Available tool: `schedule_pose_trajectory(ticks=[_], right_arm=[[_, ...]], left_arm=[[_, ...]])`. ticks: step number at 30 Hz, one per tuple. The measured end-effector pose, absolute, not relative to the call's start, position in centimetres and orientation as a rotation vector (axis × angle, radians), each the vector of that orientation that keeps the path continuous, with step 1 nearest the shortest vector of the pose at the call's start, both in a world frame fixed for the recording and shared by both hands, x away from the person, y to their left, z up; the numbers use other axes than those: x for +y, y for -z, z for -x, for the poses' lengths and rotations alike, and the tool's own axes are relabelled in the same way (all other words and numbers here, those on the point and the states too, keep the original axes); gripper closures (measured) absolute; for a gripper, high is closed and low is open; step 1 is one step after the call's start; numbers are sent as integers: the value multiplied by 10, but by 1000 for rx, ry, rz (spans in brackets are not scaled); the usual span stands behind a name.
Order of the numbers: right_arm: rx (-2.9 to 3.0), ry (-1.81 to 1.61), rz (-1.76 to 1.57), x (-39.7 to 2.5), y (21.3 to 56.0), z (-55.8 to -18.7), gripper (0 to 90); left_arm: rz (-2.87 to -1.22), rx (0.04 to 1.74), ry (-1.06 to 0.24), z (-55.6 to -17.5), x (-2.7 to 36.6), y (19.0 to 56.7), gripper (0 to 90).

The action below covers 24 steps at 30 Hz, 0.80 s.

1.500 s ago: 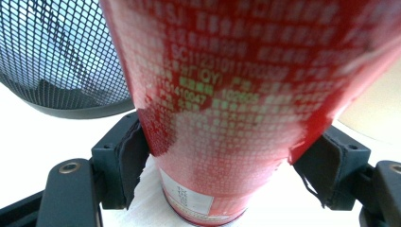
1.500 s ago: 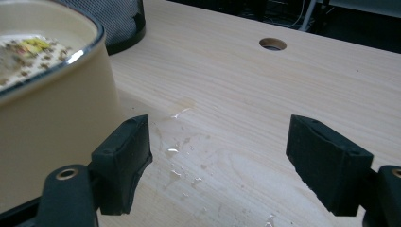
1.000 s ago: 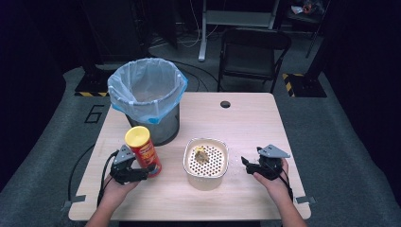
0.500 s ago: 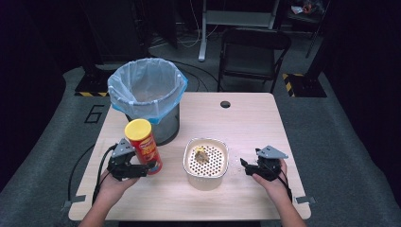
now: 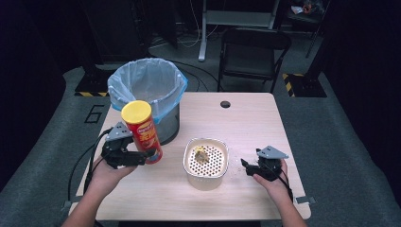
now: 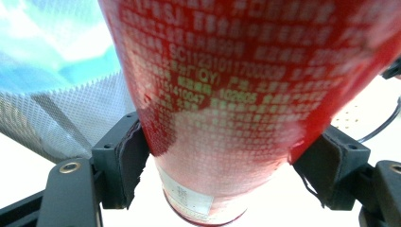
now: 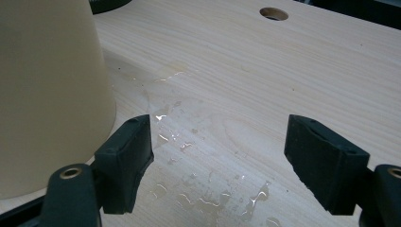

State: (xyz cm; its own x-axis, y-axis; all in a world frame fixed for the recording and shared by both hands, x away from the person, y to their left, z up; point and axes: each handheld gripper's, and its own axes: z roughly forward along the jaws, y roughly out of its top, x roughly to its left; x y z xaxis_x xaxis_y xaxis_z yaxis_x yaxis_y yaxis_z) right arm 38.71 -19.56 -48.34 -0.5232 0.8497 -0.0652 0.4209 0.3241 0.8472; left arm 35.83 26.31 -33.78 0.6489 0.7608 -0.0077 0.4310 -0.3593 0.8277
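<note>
1. Since the earlier frames, left tongs (image 5: 142, 156) have carried the red can (image 5: 143, 135) upward and toward the bin; can now clear of the tabletop (image 5: 246, 123), yellow lid tilted toward upper left of the high view; right tongs (image 5: 247, 166) hardly shifted.

2. Left tongs clenched on the red can; left gripper view shows both pads pressed against the printed wall low on the body, can base (image 6: 201, 210) hanging free below; a low grip probably leaves the top free to tip over a rim.

3. Red can sits left of centre in the high view, in front of the trash bin (image 5: 146, 92) and overlapping its near rim in the picture; whether it touches the blue liner (image 6: 42, 52) I cannot tell; the lean toward the bin suggests the can is headed in as rubbish, or about to be emptied; lid looks on.

4. Right tongs released, jaws spread wide with nothing between them; they rest low at lower right of the high view, just beside the cream strainer bowl (image 5: 205, 161); right gripper view puts the bowl wall (image 7: 47, 85) at frame left; likely parked there to steady or take the bowl next.

5. Wet patch (image 7: 189, 156) on the tabletop between the right jaws; droplets run toward bottom of that view; slip risk for the bowl.

6. Strainer bowl holds a small yellowish lump (image 5: 202, 155), kind unclear.
</note>
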Motion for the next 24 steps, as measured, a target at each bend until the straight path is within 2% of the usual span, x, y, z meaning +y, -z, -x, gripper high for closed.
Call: schedule_pose_trajectory(ticks=[24], right_arm=[[2091, -1097, -1116, -197, 484, -387, 235]], left_arm=[[-2011, 927, -513, -367, 256, 264, 237]])
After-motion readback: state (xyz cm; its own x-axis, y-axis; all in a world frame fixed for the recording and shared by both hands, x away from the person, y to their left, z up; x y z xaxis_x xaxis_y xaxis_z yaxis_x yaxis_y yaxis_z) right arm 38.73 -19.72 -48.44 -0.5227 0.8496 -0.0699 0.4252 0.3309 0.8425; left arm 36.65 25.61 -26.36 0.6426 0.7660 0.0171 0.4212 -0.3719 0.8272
